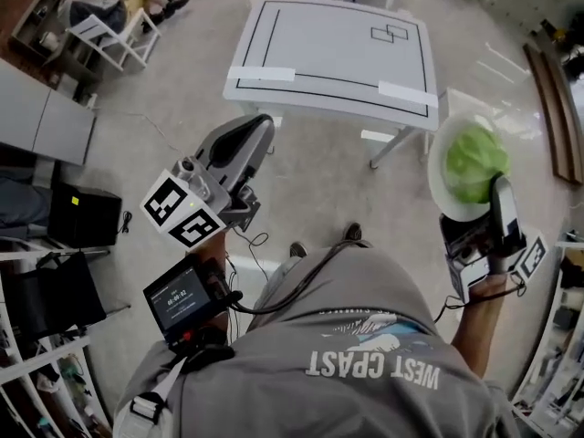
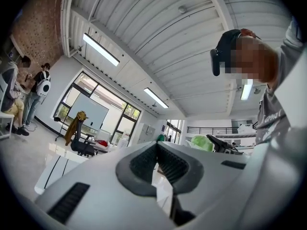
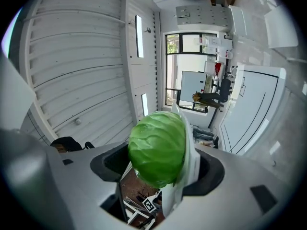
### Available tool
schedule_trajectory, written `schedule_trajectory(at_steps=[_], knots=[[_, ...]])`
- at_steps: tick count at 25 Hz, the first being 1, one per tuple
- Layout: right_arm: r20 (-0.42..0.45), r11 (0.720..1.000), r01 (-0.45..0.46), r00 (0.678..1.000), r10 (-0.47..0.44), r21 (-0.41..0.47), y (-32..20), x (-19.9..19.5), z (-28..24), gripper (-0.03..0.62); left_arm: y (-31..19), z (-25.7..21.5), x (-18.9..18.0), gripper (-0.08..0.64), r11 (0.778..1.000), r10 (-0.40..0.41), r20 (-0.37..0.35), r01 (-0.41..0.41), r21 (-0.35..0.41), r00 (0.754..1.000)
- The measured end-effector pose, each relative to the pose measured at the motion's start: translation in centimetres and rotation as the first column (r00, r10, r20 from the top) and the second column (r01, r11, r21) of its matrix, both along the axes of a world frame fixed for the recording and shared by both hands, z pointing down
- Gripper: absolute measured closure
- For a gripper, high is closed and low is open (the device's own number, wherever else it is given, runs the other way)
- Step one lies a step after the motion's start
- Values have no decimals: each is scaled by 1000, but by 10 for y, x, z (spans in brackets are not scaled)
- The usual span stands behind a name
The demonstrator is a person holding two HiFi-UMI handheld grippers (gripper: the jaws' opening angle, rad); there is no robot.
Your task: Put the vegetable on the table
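R gripper (image 3: pixel 165 157) is clamped on a white plate (image 1: pixel 443 190) w/ the cabbage (image 1: pixel 474 161) riding on it. The plate rim runs down into the gap btwn the jaws, and the upper jaw looks to bear on the cabbage itself, prob. to stop it rolling off. So the veg is in the air at abt 2–3 o'clock in the head view, off the table's near-right corner, not over the top. Plate looks roughly level, which makes sense for a round head w/ nothing else to hold it.

Table (image 1: pixel 338 57) sits at 12 o'clock: white top w/ black outlines and white tape strips (image 1: pixel 261 74) along the near edge. It is well apart from the plate, w/ bare floor (image 1: pixel 310 167) btwn. Carry phase, I'd say; set-down not yet begun.

L gripper (image 1: pixel 258 128) is at abt 11 o'clock, jaws pressed together at the tips, nothing in them, pointing toward the table. Prob. parked out of the way since one gripper does the carrying; it could steady the plate at set-down if needed.
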State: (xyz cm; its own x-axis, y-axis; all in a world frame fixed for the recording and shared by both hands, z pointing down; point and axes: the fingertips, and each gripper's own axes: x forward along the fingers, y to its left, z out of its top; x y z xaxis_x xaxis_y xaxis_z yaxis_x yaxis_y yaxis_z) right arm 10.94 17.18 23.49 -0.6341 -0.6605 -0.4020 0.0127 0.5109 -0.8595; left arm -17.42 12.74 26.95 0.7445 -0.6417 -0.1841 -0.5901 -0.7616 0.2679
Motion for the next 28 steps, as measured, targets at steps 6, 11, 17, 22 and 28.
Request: schedule_trajectory(at_steps=[6,11,17,22,28], knots=[[20,999,53,998,-53,-3,-74,39,2,268,-51,-11,40,552,998,-57,52,59,-27,997],[35,993,121,992,-121,16,-158,93,37,268,-119,23,101,552,992,-118,81,121,-44,990],[36,986,166,985,-166,15,-178,117,45,268,-131,26,134,552,988,-141,100,146,-45,985],[46,983,182,982,-182,8,-188,133,52,268,-137,32,152,552,986,-148,121,156,-59,982],[47,986,169,985,-168,-16,-198,134,61,268,-150,37,157,552,988,-124,125,135,-79,984]])
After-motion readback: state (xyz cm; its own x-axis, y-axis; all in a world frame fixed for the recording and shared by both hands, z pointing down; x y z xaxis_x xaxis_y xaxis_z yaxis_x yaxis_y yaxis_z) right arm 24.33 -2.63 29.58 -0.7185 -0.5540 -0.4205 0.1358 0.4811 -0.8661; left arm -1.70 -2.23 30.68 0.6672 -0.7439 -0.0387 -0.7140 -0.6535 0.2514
